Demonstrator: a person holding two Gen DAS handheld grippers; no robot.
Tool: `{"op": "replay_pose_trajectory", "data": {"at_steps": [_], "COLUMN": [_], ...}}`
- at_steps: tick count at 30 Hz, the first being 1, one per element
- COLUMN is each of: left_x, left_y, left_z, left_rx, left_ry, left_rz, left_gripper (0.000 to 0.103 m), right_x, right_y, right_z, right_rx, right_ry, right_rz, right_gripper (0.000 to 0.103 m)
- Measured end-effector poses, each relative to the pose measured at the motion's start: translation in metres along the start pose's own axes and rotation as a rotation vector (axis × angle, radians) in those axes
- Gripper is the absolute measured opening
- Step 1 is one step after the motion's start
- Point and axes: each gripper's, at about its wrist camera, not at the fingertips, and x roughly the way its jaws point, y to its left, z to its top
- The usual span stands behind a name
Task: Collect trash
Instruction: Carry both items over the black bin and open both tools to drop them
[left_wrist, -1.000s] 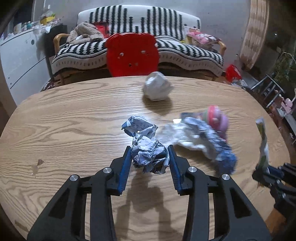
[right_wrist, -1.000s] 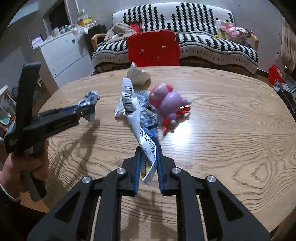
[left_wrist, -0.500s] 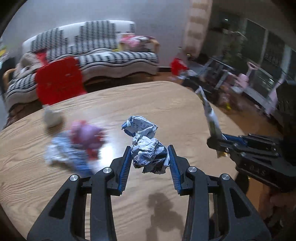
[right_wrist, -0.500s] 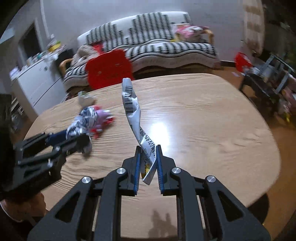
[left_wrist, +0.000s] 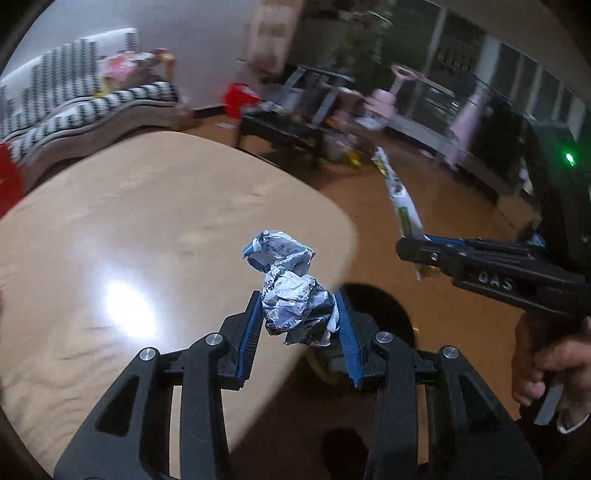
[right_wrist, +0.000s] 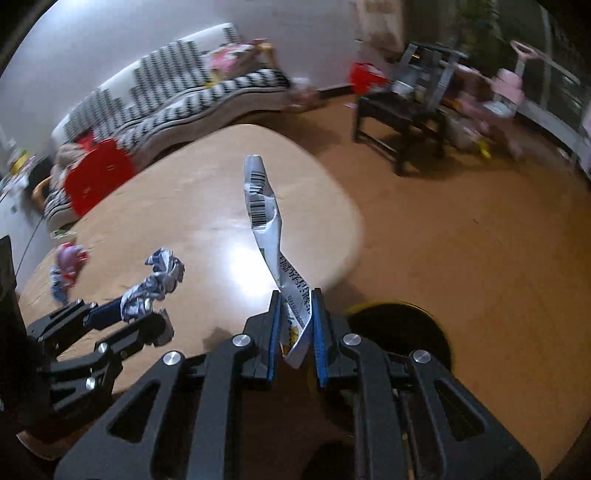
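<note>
Carrying both pieces off the table (left_wrist: 155, 206) edge toward the dark bin (right_wrist: 400, 325) on the floor below, we judge. Our left gripper (left_wrist: 300, 325), partly open, clamps the crumpled foil wad (left_wrist: 291, 291). Our right gripper (right_wrist: 295, 325), nearly closed, pinches the flat barcode wrapper (right_wrist: 267, 229) upright.

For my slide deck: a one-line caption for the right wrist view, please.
Right gripper clamps a flattened barcode wrapper past the wooden table edge, above a dark bin.
</note>
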Motion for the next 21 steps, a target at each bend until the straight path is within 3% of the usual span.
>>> {"op": "replay_pose_trajectory", "data": {"at_steps": [3, 9, 14, 21], "left_x": [0.033, 0.09, 0.136, 0.162], "left_y": [-0.035, -0.067, -0.078, -0.079], "left_z": [-0.008, -0.022, -0.038, -0.038], "left_rx": [0.047, 0.099, 0.103, 0.09], "left_ry": [0.047, 0.146, 0.241, 0.277], "left_rz": [-0.056, -0.133, -0.157, -0.17], "left_gripper": [0.039, 0.039, 0.039, 0.039], "right_x": [0.007, 0.036, 0.063, 0.067], "right_y": [-0.038, -0.09, -0.111, -0.117], "right_z": [-0.013, -0.04, -0.058, -0.065], "right_rx": [0.052, 0.135, 0.184, 0.182], "right_ry": [0.034, 0.159, 0.271, 0.291], "right_rz": [-0.028, -0.048, -0.036, -0.034], "right_gripper": [0.016, 0.016, 0.016, 0.016]}}
